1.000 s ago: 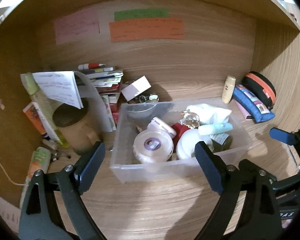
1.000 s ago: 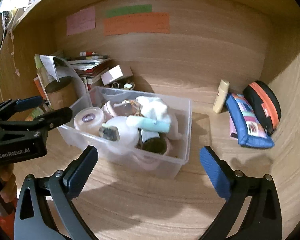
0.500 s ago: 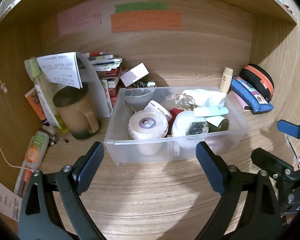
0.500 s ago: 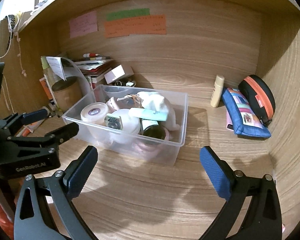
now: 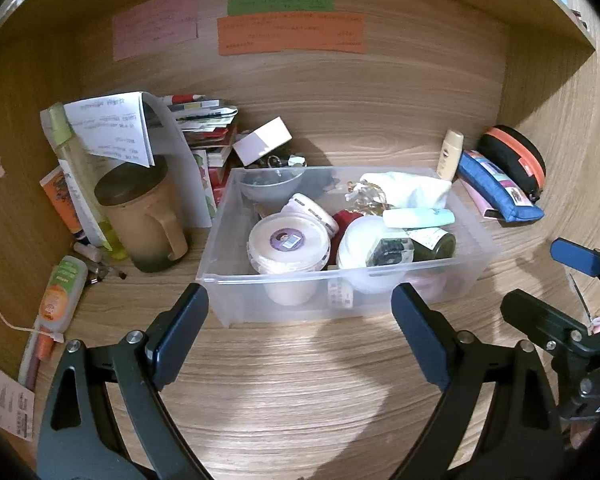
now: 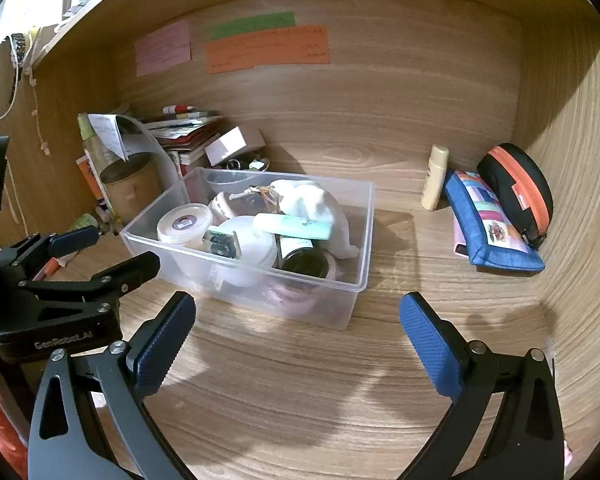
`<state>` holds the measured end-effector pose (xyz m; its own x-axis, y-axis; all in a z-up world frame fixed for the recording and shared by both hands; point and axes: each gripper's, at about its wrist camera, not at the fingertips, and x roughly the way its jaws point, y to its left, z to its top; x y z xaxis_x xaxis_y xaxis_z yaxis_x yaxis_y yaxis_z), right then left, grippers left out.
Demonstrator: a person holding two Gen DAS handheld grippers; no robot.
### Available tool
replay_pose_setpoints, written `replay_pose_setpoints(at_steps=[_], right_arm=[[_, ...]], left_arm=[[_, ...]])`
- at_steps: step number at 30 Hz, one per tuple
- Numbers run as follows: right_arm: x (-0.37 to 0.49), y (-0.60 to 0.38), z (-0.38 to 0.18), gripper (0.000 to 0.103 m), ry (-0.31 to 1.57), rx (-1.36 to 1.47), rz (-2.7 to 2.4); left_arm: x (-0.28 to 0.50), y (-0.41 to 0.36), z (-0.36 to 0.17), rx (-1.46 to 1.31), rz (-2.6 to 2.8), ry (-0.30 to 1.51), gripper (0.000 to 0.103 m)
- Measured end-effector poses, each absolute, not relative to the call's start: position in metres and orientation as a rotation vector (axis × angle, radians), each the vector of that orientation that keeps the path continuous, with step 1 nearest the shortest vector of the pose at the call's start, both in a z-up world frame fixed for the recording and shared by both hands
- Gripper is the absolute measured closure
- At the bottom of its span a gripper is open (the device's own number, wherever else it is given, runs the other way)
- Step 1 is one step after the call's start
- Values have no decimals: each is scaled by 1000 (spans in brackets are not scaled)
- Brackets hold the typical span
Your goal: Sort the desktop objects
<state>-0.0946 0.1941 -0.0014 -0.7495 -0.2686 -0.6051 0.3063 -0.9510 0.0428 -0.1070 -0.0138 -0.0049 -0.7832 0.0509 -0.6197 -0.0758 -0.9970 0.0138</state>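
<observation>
A clear plastic bin (image 5: 292, 312) (image 6: 352, 292) stands mid-desk, holding white tubs (image 5: 288, 242), a mint tube (image 5: 418, 217), a dark jar (image 6: 302, 262), a white cloth (image 6: 312, 200) and other small items. My left gripper (image 5: 300, 324) is open and empty, just in front of the bin's near wall. My right gripper (image 6: 298, 332) is open and empty, in front of the bin's right corner. Each gripper shows in the other's view: the right one (image 5: 556, 284), the left one (image 6: 112, 252).
A brown lidded mug (image 5: 144, 216), papers and stacked books (image 5: 208, 128) crowd the left back. A cream bottle (image 6: 434, 178), blue pouch (image 6: 492, 224) and black-orange case (image 6: 520, 188) lie at the right wall. Tubes (image 5: 58, 292) lie at the far left.
Both grippers have pulled back from the bin and risen a little; the bin looks smaller and farther. Both stay open and empty.
</observation>
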Motion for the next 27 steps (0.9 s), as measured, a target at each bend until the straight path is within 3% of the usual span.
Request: replay_pose_setpoints(at_steps=[27], right_arm=[[-96,192,2,1,87,906,-2675]], left_arm=[[-109,-10,0,-997,2866,44,9]])
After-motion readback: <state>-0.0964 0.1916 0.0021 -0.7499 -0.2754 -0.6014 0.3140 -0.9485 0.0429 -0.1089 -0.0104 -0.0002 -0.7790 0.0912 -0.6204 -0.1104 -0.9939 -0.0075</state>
